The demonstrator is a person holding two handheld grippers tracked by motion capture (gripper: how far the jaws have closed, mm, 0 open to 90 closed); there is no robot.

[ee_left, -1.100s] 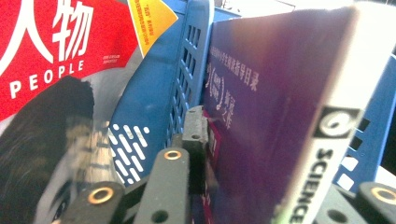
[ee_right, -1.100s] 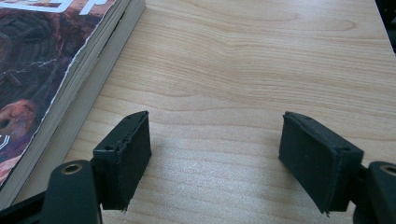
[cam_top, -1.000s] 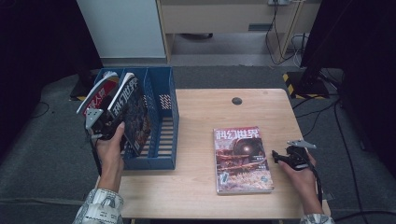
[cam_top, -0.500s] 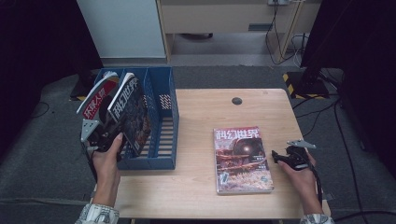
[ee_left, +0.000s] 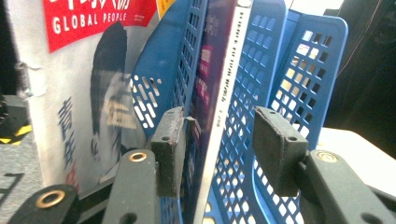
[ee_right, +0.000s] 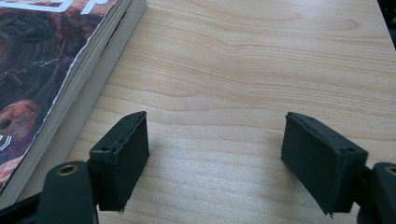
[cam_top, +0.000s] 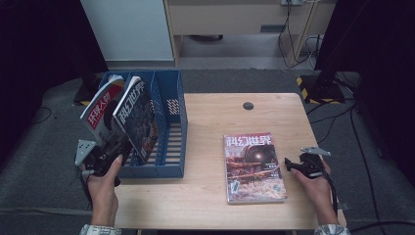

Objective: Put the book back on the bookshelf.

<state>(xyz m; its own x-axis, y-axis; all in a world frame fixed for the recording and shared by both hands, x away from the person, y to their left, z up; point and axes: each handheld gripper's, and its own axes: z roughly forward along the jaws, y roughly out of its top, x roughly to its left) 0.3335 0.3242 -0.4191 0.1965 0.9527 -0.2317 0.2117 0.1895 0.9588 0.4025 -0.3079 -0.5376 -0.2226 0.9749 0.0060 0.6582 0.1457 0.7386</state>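
A blue file rack (cam_top: 169, 132) stands on the left of the wooden table (cam_top: 210, 196). A red-and-white magazine (cam_top: 100, 110) leans in its leftmost slot, and a dark magazine (cam_top: 139, 117) stands in the slot beside it. My left gripper (cam_top: 100, 156) is at the rack's near end. In the left gripper view its jaws have just been opening: the left gripper (ee_left: 223, 149) straddles the dark magazine's spine (ee_left: 219, 93), with the far pad clear of it. My right gripper (cam_top: 303, 164) rests open on bare wood, just right of a flat magazine stack (cam_top: 252, 166).
A small black disc (cam_top: 248, 105) lies near the table's far edge. A white cabinet (cam_top: 127, 29) stands on the floor behind the rack. Cables run over the floor at the right. In the right gripper view the stack's edge (ee_right: 84, 88) lies left of the right gripper (ee_right: 229, 158).
My left hand has drawn back toward the table's near edge, and its jaws have let go of the dark magazine, which stays in the rack. The right hand has kept still.
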